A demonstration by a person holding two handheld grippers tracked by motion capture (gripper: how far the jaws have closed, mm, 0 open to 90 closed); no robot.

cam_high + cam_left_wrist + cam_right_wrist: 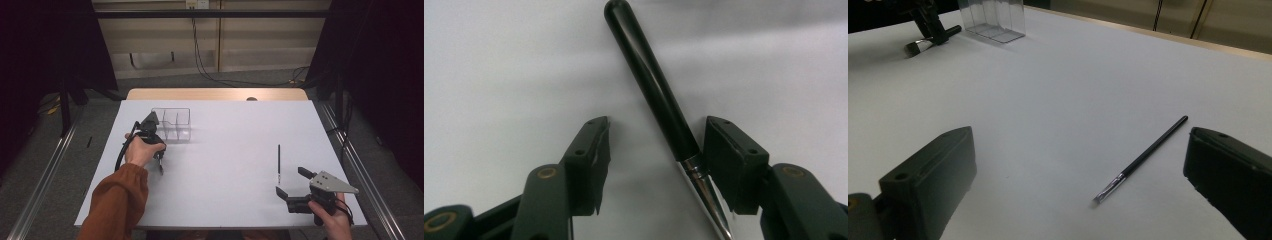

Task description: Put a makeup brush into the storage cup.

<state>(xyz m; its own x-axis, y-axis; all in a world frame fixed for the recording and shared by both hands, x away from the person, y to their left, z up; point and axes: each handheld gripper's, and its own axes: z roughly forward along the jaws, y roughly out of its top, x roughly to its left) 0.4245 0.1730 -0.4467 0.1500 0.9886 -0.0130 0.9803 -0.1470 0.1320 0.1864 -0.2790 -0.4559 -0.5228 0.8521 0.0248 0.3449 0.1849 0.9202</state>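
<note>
- Left tongs point(654, 165) straddle a black-handled makeup brush point(659, 95) lying on the white desk point(225, 150); jaws half open, one pad near the ferrule, no grip seen.
- Clear divided organizer point(172, 124) stands just beyond.
- Right tongs point(1078, 190) wide open, empty, near thin brush point(1143, 157).

The white surface point(235, 165) lies on a light wooden top whose far edge point(215, 94) shows beyond it. Around the surface the floor point(60, 165) is grey carpet. Metal rails point(45, 175) run along the floor at each side of it. Behind the surface stands a pale panelled wall point(260, 45), with black cables point(210, 70) hanging down it to the floor. Dark curtains point(45, 45) flank that wall.
</note>
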